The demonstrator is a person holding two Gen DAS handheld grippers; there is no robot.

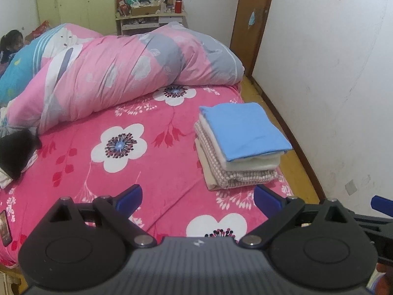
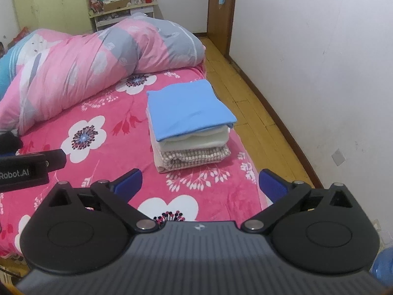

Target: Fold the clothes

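The bed point(image 1: 152, 172) carries a bunched quilt point(image 1: 118, 73) and, near its wall-side edge, a squared stack of folded clothes point(image 2: 189, 127), blue piece on top. Dark cloth point(image 1: 17, 152) at the far left may be unfolded. Soft, light, limp fabric; pinch hems or corners. Left claw point(image 1: 197, 198) and right claw point(image 2: 200, 184) hover spread, empty.

Pink floral bed point(image 1: 157, 172), folded clothes stack point(image 1: 240, 147), rumpled duvet point(image 1: 118, 73), perhaps a phone point(image 1: 5, 227)

Black garment point(image 1: 14, 154) cut off at left edge.
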